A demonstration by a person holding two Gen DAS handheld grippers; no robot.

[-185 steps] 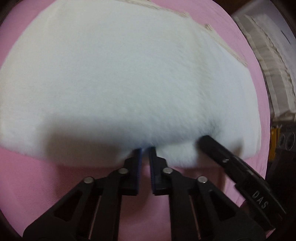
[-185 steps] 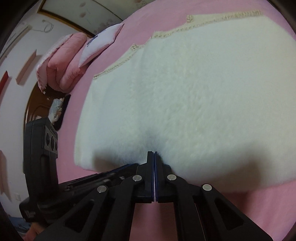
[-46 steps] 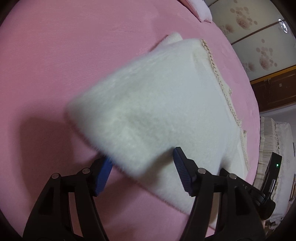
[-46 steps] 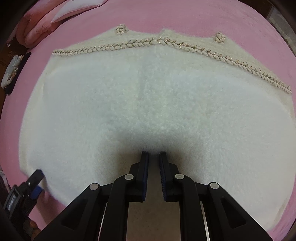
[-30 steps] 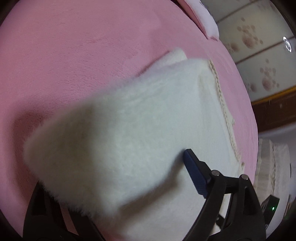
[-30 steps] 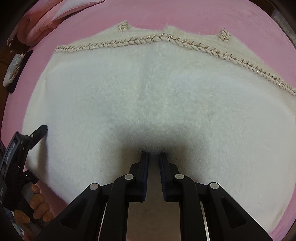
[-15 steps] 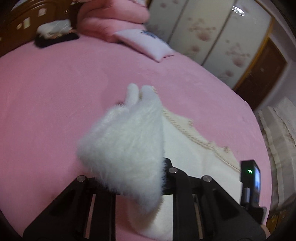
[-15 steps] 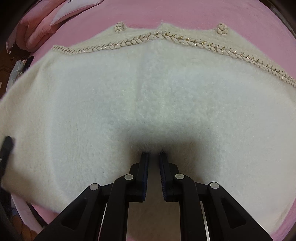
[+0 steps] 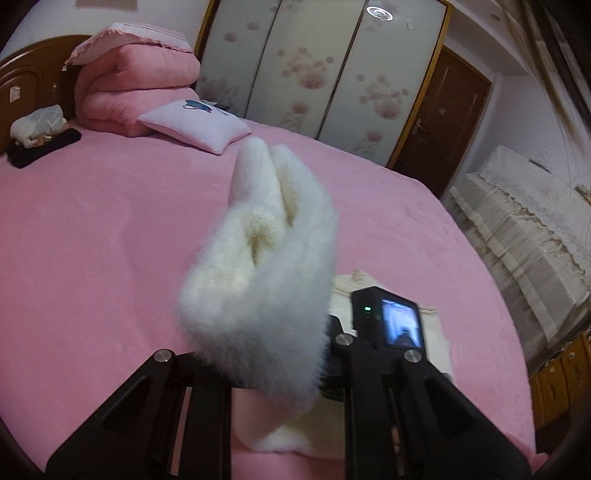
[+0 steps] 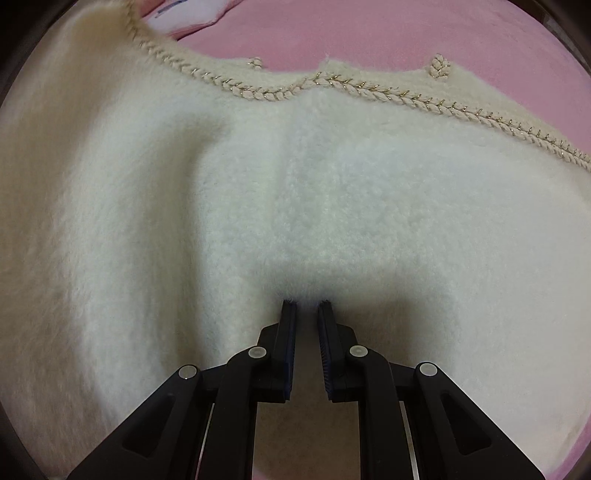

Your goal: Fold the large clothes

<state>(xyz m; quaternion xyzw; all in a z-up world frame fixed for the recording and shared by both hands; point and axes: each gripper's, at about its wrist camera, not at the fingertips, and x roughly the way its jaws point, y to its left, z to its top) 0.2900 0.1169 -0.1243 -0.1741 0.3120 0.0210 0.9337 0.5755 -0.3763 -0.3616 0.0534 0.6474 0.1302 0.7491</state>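
A fluffy white garment (image 10: 332, 192) with braided cream and gold trim (image 10: 369, 90) lies on the pink bed (image 10: 406, 33). My left gripper (image 9: 258, 369) is shut on a thick fold of the garment (image 9: 266, 266) and holds it lifted above the bed; the fluff hides its fingertips. My right gripper (image 10: 307, 306) rests on the garment's near part, its jaws a narrow gap apart, pressed into the fleece. The garment's left side rises up in the right wrist view. The right gripper's camera body (image 9: 391, 317) shows in the left wrist view.
Folded pink quilts (image 9: 129, 92) and a pale pillow (image 9: 195, 123) lie at the head of the bed. A small pile of clothes (image 9: 37, 136) sits by the wooden headboard. Wardrobe doors (image 9: 314, 74) and a covered sofa (image 9: 517, 236) stand beyond the bed.
My left gripper closed on the garment's side and lifted it up off the bed. The garment's left part has risen in the right wrist view. My right gripper has stayed in place.
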